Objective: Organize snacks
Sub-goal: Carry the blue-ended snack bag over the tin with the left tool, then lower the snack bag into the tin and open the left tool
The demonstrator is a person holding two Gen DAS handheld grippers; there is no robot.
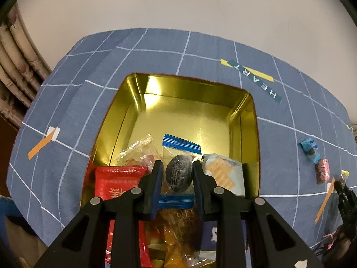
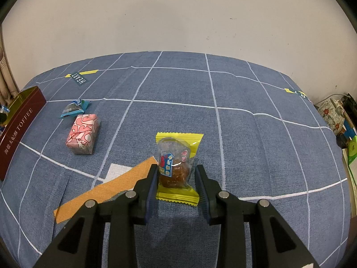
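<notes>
"TOFFEE" on maroon tin [image 2: 20, 131], "HEART" printed on blue cloth [image 2: 245, 120]

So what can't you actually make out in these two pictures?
- Left wrist view: the orange packets low in the tin, covered by the fingers.
- Left wrist view: the red packet's print, cut off by the fingers.
- Right wrist view: the shelf clutter, squeezed at the edge.

A plain pale wall [image 2: 178, 11] rises behind the blue checked tablecloth [image 2: 245, 134]
</notes>
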